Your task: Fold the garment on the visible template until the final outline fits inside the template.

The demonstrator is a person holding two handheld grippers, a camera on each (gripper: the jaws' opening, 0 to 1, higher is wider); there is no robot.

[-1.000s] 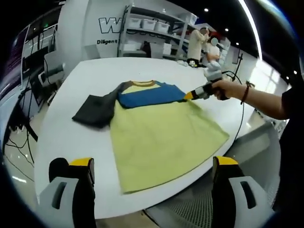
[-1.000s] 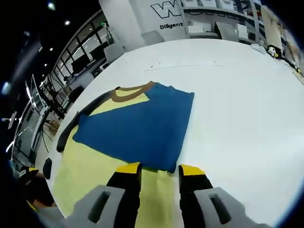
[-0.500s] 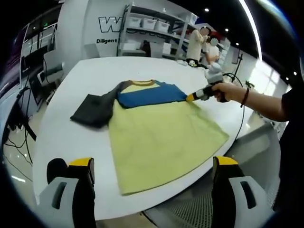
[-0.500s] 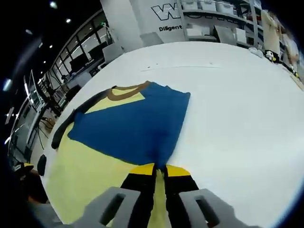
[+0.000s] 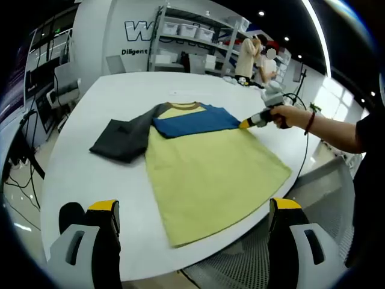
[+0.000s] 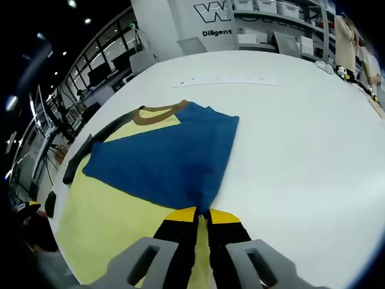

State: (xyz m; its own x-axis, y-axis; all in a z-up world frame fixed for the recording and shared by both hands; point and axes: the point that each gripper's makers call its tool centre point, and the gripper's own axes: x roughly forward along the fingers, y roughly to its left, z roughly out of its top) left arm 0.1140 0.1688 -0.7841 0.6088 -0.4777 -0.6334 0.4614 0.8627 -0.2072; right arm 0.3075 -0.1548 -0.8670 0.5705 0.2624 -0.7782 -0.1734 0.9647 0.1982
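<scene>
Right tool [image 6: 201, 215] clamped on blue sleeve [image 6: 174, 162] folded over yellow shirt [image 6: 108, 208], white table [image 6: 301, 138]

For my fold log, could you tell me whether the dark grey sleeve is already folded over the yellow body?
No, the dark grey sleeve lies spread on the table beside the yellow body.

A yellow T-shirt with a blue folded-over sleeve and a dark grey sleeve [image 5: 210, 168] lies flat on the round white table [image 5: 90, 174], its collar toward the far side and its hem near the table's near edge. The right gripper [image 6: 203, 212] sits at the folded sleeve's near corner, jaws together on the cloth. The left gripper [image 5: 192, 211] hangs before the table's near edge. Metal storage shelves [image 5: 192, 36] stand behind the table.
</scene>
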